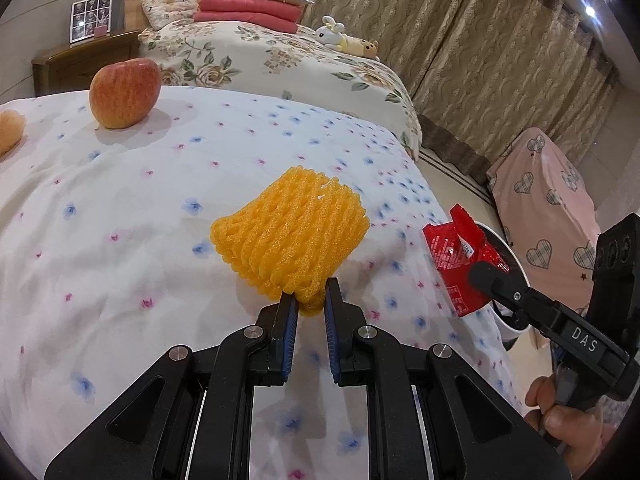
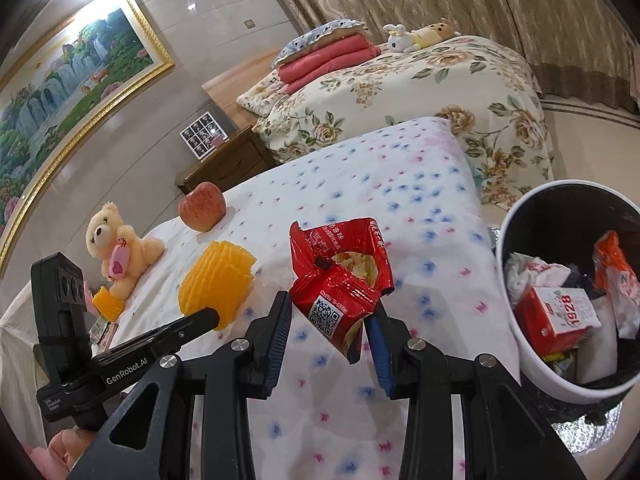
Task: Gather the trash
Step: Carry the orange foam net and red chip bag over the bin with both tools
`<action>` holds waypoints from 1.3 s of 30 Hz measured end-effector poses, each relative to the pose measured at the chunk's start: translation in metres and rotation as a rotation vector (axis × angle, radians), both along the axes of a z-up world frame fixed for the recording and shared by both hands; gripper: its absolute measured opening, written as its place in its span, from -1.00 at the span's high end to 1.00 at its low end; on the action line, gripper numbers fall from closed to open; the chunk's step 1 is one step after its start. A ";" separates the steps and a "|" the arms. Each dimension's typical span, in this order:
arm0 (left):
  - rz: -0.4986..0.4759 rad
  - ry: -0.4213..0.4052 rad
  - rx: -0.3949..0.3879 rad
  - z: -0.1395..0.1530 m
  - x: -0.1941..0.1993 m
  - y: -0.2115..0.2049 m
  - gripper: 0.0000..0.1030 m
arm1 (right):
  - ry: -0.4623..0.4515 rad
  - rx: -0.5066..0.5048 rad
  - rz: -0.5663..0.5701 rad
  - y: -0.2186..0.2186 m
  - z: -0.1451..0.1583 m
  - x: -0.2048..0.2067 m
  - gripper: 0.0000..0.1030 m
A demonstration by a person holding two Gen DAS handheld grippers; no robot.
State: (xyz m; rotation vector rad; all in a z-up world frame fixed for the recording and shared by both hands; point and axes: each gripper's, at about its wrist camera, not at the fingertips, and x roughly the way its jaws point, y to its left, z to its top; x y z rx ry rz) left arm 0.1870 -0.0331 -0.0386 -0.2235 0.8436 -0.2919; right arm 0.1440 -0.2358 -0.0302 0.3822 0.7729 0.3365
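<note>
The bin (image 1: 502, 240) in the left wrist view is mostly hidden behind the red snack bag (image 1: 460, 260). A pale furry thing (image 1: 10, 130) is cut off by that view's left edge. The photo sheet (image 2: 203, 136) on the nightstand is too small to make out.

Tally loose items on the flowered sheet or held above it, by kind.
Yellow foam fruit nets: 2, one held, one by the bear
Red snack wrapper: 1
Apple: 1
Teddy bear: 1
Total: 5

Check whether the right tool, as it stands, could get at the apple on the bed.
Probably not yet: the right tool is shut on a red snack wrapper, so its jaws are occupied. The apple sits in the open otherwise, with nothing on top of it.
</note>
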 end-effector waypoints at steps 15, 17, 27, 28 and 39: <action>-0.061 -0.026 0.042 0.007 -0.010 -0.028 0.77 | -0.013 0.011 -0.040 -0.023 0.002 -0.019 0.27; -0.067 -0.027 0.044 0.007 -0.012 -0.031 0.77 | -0.013 0.015 -0.046 -0.026 0.002 -0.021 0.27; -0.094 -0.033 0.055 0.010 -0.015 -0.046 0.77 | -0.013 0.026 -0.068 -0.039 0.001 -0.027 0.27; -0.097 -0.033 0.056 0.010 -0.015 -0.047 0.77 | -0.013 0.026 -0.069 -0.039 0.001 -0.028 0.27; -0.132 -0.038 0.065 0.011 -0.018 -0.064 0.77 | -0.013 0.034 -0.092 -0.055 0.001 -0.037 0.27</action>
